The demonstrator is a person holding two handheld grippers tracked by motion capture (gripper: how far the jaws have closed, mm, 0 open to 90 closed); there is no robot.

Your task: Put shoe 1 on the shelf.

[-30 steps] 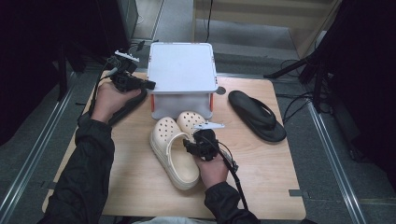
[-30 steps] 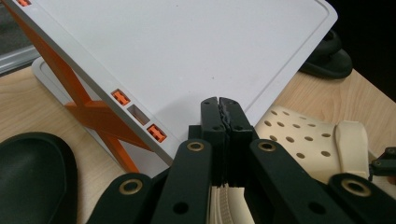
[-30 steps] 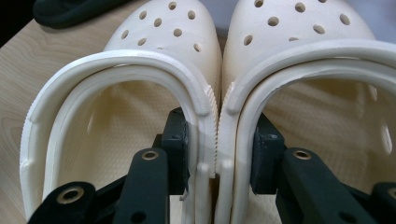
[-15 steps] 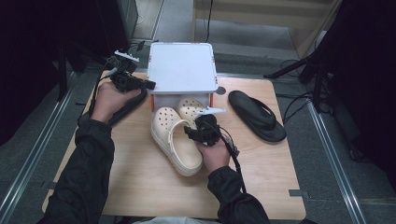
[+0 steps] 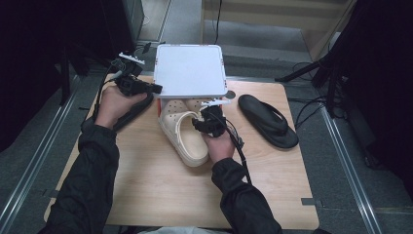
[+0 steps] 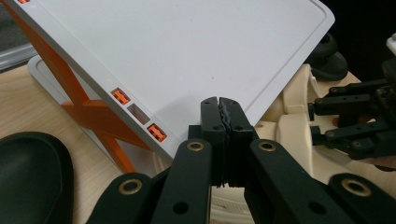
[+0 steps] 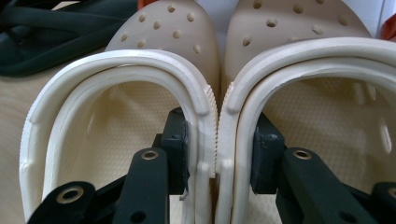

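Note:
Two cream perforated clogs lie side by side on the wooden table, toes under the raised white lid of a box. My right gripper is shut on their two adjoining side walls, one jaw inside each clog; its gripper pinches the walls together. My left gripper is at the lid's left edge. In the left gripper view the gripper is shut with nothing visible between its jaws, the tilted lid with orange latches right behind the tips. The clogs and right gripper show beyond.
A black flip-flop lies at the table's right. A second black flip-flop sits under my left hand, at the lower left in the left gripper view. The box's orange-framed base stands at the table's far edge.
My right gripper has pushed the pair of clogs away from the person, toward the box, so their toes now lie under the lid. The left hand and lid have not moved.

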